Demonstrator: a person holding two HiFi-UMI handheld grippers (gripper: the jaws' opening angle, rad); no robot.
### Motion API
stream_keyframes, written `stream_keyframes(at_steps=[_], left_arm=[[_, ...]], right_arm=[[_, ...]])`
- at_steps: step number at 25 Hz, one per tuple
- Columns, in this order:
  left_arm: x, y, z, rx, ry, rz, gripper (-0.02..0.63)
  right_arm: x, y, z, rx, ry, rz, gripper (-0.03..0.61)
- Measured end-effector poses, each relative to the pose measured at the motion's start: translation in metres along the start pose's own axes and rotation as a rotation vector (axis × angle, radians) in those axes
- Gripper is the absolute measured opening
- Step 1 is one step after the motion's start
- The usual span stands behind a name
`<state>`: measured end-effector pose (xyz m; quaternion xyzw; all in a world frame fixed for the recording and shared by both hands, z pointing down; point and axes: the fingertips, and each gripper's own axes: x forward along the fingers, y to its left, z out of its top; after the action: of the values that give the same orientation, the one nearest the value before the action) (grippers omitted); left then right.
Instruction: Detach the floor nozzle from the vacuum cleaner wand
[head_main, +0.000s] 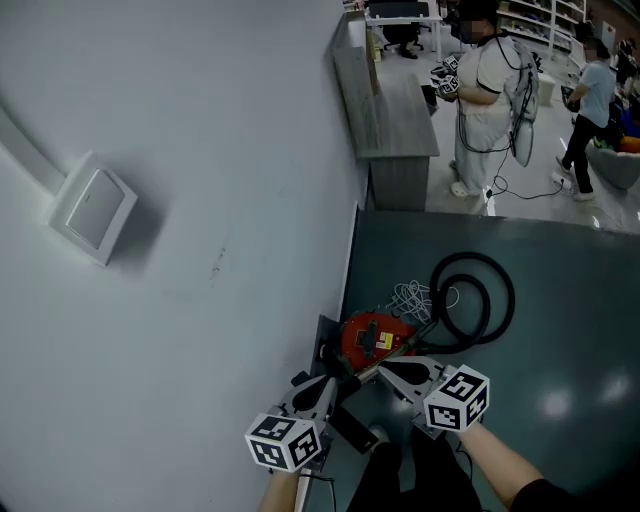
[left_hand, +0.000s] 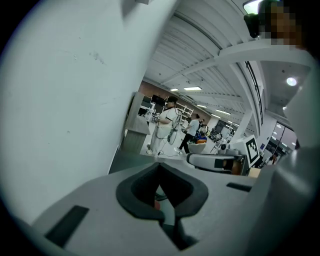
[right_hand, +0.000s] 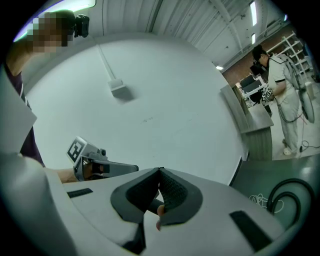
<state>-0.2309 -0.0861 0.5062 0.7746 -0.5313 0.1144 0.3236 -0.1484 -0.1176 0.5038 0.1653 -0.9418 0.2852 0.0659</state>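
— Reckoned which step?

— Judged it the approach, with nothing gripped yet. Found the left gripper (head_main: 333, 384) and the right gripper (head_main: 388, 370) close together, tips nearly meeting, just above the near side of the red vacuum cleaner (head_main: 372, 338).

— Checked the jaws?

— Saw both pairs fully closed, pad against pad, with nothing held between.

— Located the task's thing?

— Only partly. Made out what was probably the wand (head_main: 398, 350), a thin pale tube slanting right under the right gripper's tips and off toward the black hose (head_main: 478, 300) coiled beyond. Took a dark flat piece below the left gripper, on the person's side, for the floor nozzle (head_main: 348, 428), but could not swear to that in such dim light. Assumed the two not yet parted.

— Worked out the next move?

— Needed both pairs of jaws opened first; could grasp nothing while shut. Then, most likely, called for one gripper closing round the wand to steady it, the other taking the nozzle's neck, and a pull apart along the tube.

— Spotted any trouble?

— Noted a loose white cord (head_main: 410, 297) beyond the vacuum cleaner, apart from the tips. Feared the vacuum cleaner dragging along without a firm hold on the wand.
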Motion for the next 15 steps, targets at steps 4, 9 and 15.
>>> stream_keyframes(at_steps=[4, 9, 15], left_arm=[[0.004, 0.003, -0.010, 0.054, 0.112, -0.024, 0.003], [0.015, 0.006, -0.024, 0.131, 0.217, -0.053, 0.005], [0.033, 0.008, -0.041, 0.262, 0.366, -0.075, 0.024]], right_arm=[[0.006, -0.007, -0.018, -0.105, 0.072, -0.014, 0.017], [0.017, -0.014, -0.040, -0.241, 0.143, 0.020, 0.020], [0.031, -0.026, -0.070, -0.391, 0.240, 0.077, 0.026]])
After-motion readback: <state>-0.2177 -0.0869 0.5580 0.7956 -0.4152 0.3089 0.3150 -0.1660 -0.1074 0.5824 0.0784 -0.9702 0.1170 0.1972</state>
